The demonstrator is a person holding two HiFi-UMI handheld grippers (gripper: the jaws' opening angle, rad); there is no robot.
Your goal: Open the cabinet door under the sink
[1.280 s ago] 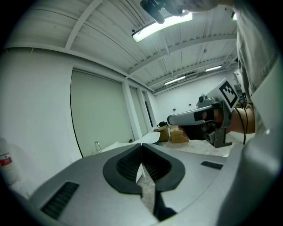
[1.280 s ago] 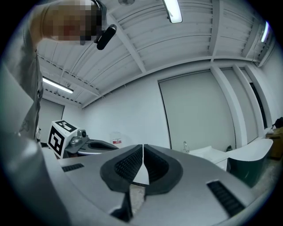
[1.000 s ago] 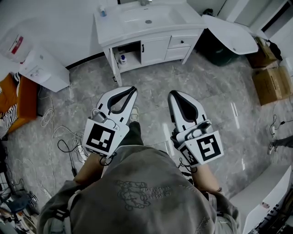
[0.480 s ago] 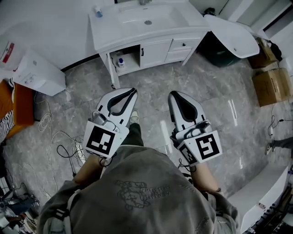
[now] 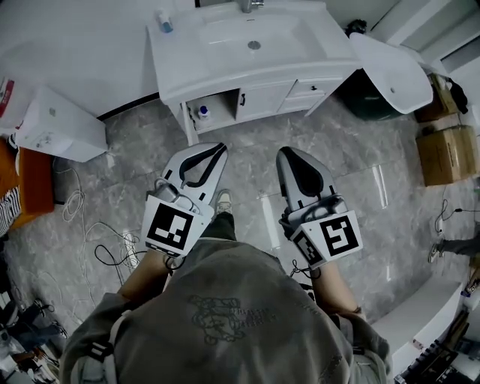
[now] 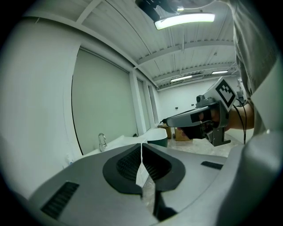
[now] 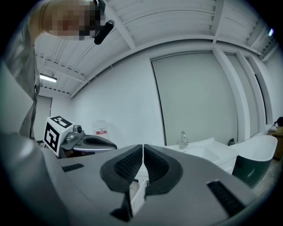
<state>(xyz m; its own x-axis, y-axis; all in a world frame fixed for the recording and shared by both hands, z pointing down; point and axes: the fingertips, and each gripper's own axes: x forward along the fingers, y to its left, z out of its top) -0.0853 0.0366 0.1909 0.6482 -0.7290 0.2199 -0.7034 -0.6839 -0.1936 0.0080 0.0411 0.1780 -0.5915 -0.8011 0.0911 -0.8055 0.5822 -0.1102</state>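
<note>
Edging nearer the white sink vanity [image 5: 225,76], left gripper [image 5: 217,148] and right gripper [image 5: 288,153] stay pressed together, empty; its white cabinet door [image 5: 262,100] is closed, grey marble floor [image 5: 251,150] between.

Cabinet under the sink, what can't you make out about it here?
Cabinet door: hidden behind the left gripper and right gripper in their own views.
Its handle: head view, too small to tell shape.
Faucet: head view, cut by the top edge.
Bottle beside the door: head view, label too small.

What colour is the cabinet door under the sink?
White; the cabinet door shows best in the head view.
</note>
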